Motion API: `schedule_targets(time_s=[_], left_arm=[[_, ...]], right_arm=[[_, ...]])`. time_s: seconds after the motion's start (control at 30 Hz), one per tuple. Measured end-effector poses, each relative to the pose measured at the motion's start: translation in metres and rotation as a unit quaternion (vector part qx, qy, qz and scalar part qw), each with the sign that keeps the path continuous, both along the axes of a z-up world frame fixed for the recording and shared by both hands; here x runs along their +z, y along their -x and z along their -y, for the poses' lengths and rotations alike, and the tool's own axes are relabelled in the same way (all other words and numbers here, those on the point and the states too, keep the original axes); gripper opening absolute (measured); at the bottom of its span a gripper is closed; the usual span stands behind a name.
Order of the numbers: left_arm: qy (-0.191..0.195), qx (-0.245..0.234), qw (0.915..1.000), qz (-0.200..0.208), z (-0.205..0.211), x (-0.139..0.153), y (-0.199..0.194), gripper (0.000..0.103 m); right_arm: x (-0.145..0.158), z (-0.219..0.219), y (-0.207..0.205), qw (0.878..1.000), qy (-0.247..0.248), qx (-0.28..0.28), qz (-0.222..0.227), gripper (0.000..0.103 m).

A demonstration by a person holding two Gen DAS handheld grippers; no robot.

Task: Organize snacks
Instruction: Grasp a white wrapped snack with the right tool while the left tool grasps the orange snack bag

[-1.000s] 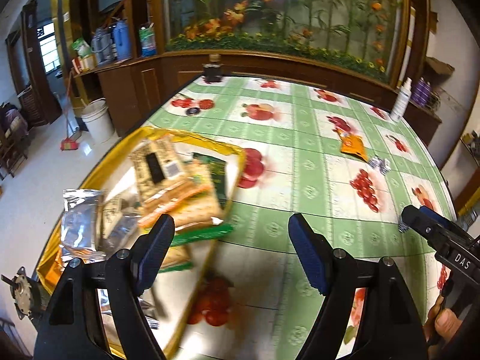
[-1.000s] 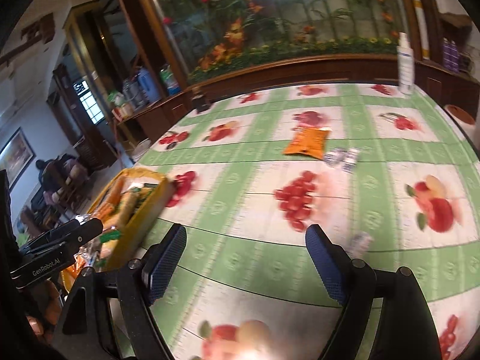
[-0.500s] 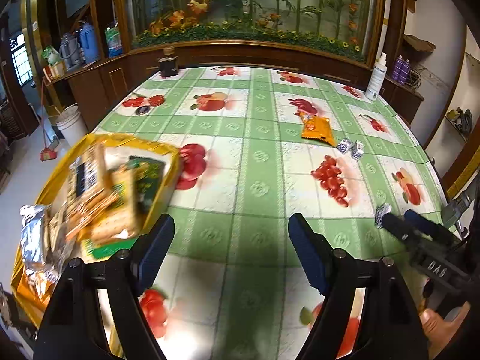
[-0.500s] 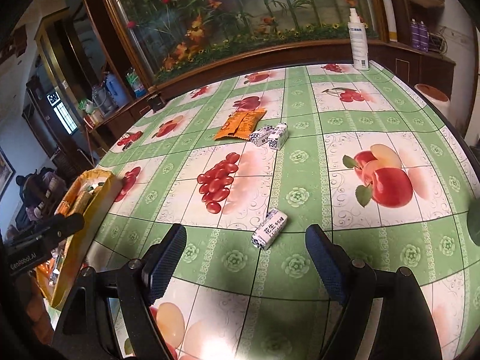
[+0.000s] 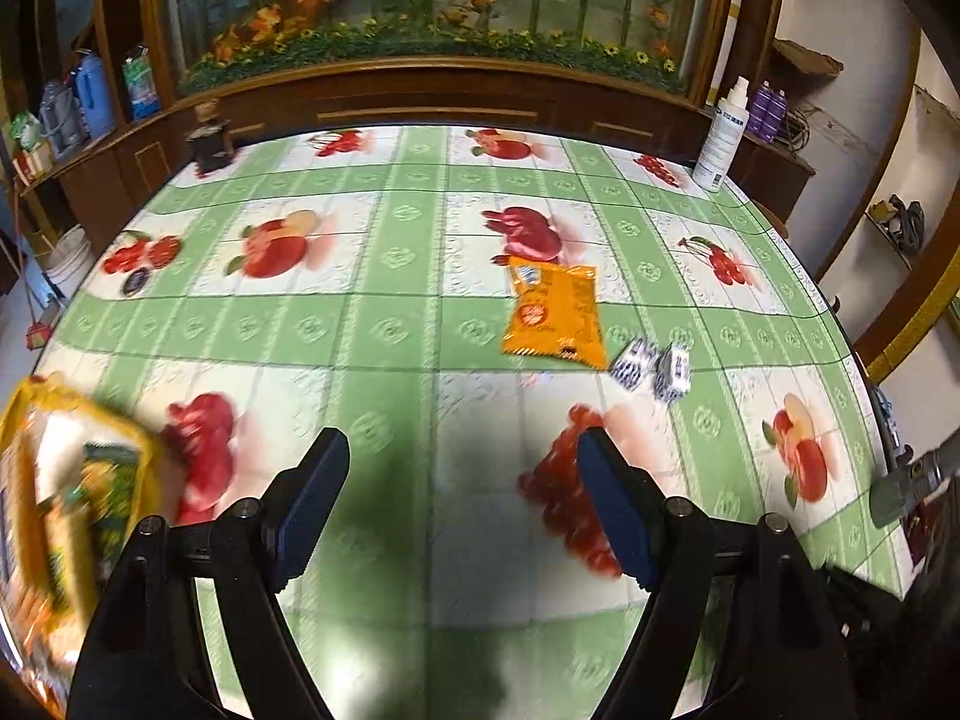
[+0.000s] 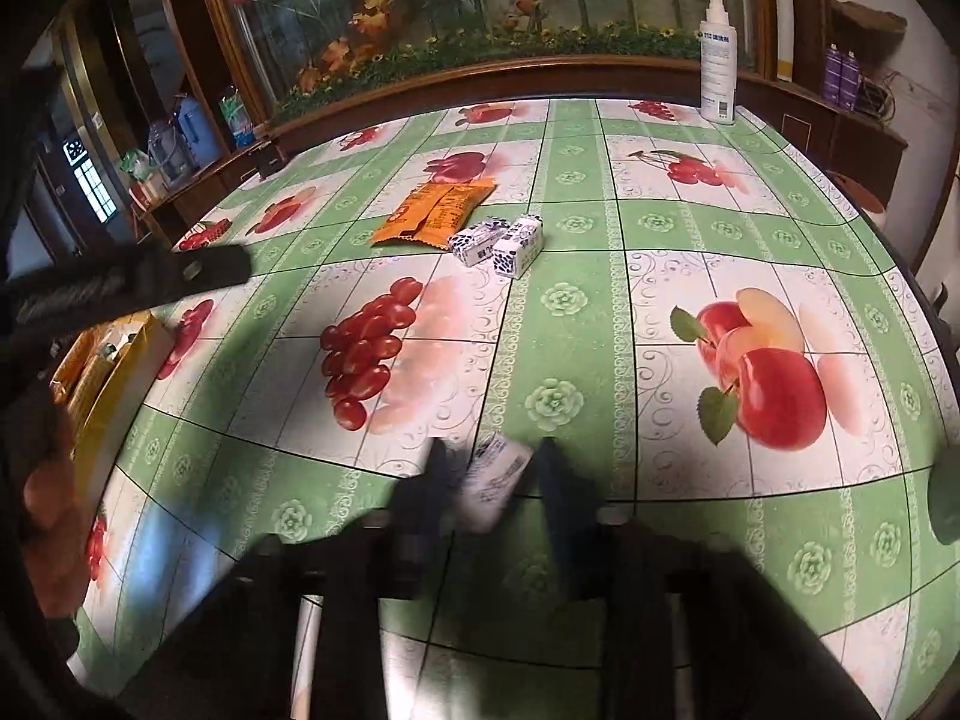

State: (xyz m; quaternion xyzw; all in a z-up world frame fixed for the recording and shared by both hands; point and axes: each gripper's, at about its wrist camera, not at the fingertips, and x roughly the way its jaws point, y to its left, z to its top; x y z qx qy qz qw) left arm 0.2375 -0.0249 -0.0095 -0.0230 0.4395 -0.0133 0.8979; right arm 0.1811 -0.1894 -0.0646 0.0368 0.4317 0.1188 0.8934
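Lying loose: one orange packet (image 6: pixel 433 213), two small white packs (image 6: pixel 501 243).

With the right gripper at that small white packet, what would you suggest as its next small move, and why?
Probably lift the packet and carry it toward the yellow tray. The right gripper has its fingers against the packet's sides, apparently shut on it, and the tray at the table's left edge already holds other snacks.

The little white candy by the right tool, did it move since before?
Yes. The little white candy lay flat below the grape picture; now it sits tilted between the right tool fingers, which have closed on it.
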Motion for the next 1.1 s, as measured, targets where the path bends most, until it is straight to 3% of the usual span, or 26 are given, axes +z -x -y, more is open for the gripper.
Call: schedule_targets(time_s=[0.37, 0.57, 0.6, 0.67, 0.7, 0.8, 1.1], left_arm=[[0.010, -0.009, 0.9994, -0.032, 0.041, -0.025, -0.089, 0.078], [-0.019, -0.013, 0.9985, -0.050, 0.058, -0.047, -0.107, 0.078], [-0.038, -0.008, 0.9982, -0.045, 0.060, -0.050, -0.107, 0.079], [-0.038, -0.007, 0.9988, -0.031, 0.058, -0.049, -0.105, 0.073], [-0.039, -0.004, 0.9989, -0.027, 0.055, -0.048, -0.105, 0.056], [-0.034, 0.000, 0.9991, -0.026, 0.046, -0.045, -0.098, 0.042], [-0.056, 0.025, 0.9981, -0.003, 0.013, -0.038, -0.016, 0.039]], right_arm=[[0.005, 0.018, 0.003, 0.997, -0.074, 0.008, 0.022, 0.014], [0.004, 0.018, 0.001, 0.996, -0.085, 0.011, 0.021, 0.014], [0.005, 0.018, 0.001, 0.996, -0.087, 0.011, 0.022, 0.014], [0.007, 0.018, 0.001, 0.995, -0.092, 0.012, 0.026, 0.014], [0.007, 0.018, 0.001, 0.995, -0.093, 0.012, 0.027, 0.014], [0.006, 0.018, 0.000, 0.995, -0.101, 0.016, 0.023, 0.014], [0.009, 0.014, 0.004, 0.995, -0.094, 0.024, 0.039, 0.014]])
